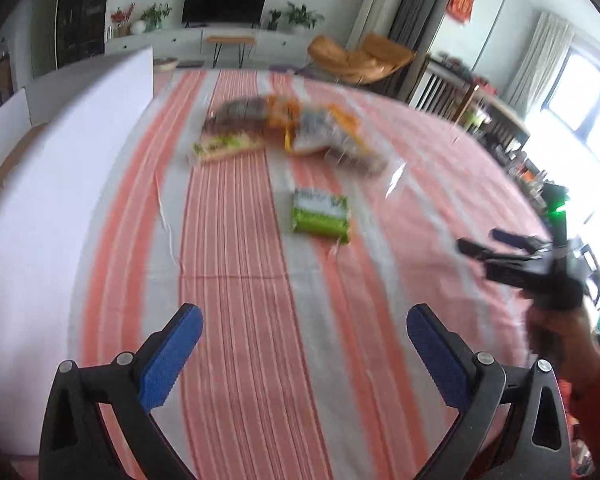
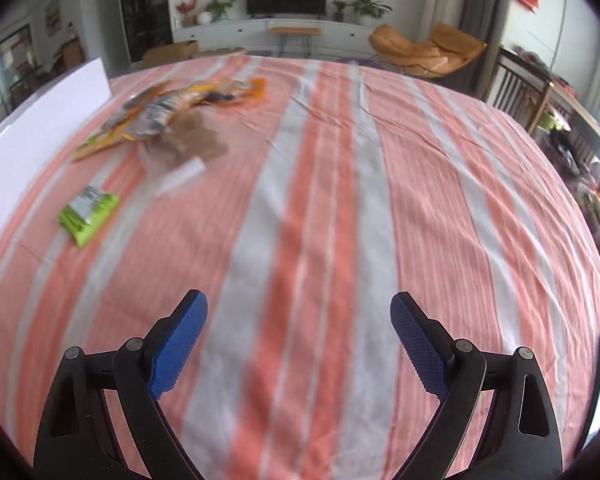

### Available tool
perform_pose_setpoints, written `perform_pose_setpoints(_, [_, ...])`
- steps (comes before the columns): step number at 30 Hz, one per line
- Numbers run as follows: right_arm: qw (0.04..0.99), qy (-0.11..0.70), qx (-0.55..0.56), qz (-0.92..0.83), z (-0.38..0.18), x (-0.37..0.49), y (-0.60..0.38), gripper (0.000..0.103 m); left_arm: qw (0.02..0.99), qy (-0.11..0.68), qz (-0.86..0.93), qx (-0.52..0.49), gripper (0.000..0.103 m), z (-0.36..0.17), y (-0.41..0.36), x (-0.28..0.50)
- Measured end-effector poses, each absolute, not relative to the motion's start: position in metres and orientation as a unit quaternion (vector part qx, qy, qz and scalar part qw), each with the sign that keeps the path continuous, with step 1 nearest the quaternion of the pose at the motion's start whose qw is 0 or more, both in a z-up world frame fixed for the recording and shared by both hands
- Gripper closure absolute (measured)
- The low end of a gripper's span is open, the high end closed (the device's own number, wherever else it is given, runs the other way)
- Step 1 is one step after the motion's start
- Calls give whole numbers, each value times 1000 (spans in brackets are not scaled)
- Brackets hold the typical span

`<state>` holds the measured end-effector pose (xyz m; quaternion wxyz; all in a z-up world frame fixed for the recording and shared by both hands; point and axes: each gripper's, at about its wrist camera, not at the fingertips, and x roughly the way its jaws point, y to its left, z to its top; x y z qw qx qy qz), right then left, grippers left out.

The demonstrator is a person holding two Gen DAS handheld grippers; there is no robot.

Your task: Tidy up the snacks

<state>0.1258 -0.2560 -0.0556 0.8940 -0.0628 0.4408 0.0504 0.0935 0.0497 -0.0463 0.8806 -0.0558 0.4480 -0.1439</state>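
Observation:
A blurred heap of snack packets (image 1: 288, 132) lies far up the striped tablecloth (image 1: 236, 240); the same heap (image 2: 172, 116) shows at the upper left of the right wrist view. A small green and white packet (image 1: 321, 216) lies apart, nearer than the heap, and appears again (image 2: 89, 216) at the left. My left gripper (image 1: 305, 312) stands open over bare cloth, well short of the green packet. My right gripper (image 2: 299, 300) is open too, with only cloth between its blue pads. In the left wrist view the right gripper (image 1: 484, 242) shows at the right edge in a hand.
A white box (image 1: 60, 168) with raised flaps stands at the table's left side, its wall (image 2: 40, 120) also at the left of the right wrist view. Beyond the table are a television cabinet, plants and an orange chair (image 1: 360, 58). Cluttered shelves line the right.

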Motion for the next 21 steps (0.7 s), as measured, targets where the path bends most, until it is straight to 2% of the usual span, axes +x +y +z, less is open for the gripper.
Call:
perform_pose_setpoints(4, [894,442,-56,44,-73,136,-266,8,891,441,-104,-9,2,-66,41,115])
perform_pose_setpoints(9, [891,450,-34,36,-83,146,-271,1,893,439,-96,12,2,-72,46,140])
perform_pose_setpoints(16, [891,451,-35,35,-86,147,-271,1,891,446,-81,-6,2,-84,51,151])
perform_pose_setpoints(21, [891,451,-35,32,-86,146,-272,1,888,454,-66,22,0,-90,40,156])
